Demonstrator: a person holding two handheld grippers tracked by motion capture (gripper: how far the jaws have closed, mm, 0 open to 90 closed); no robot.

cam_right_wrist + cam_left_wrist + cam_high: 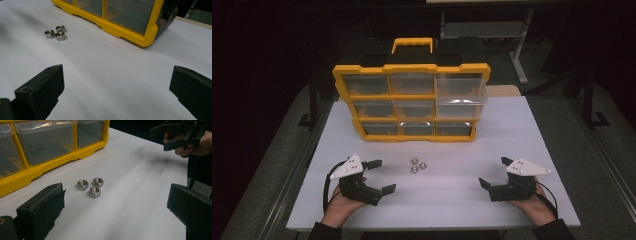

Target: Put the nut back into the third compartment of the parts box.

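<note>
Three steel hex nuts (418, 165) lie close together on the white table (512, 135), in front of a yellow organizer (362, 97) with clear drawers. Its top right drawer (460, 89) sticks out toward me. My left gripper (383, 176) is held low at the front left, open, with nothing between its jaws. In the left gripper view the nuts (91, 186) lie just ahead of the left gripper (116, 195). My right gripper (494, 172) rests at the front right, open and empty. In the right gripper view the nuts (55, 32) lie far to the left of the right gripper (116, 75).
The organizer (130, 27) stands upright at the table's back with a yellow handle (412, 44) on top. In the left gripper view the right gripper (175, 135) shows across the table. A dark floor and metal table legs (519, 55) lie beyond.
</note>
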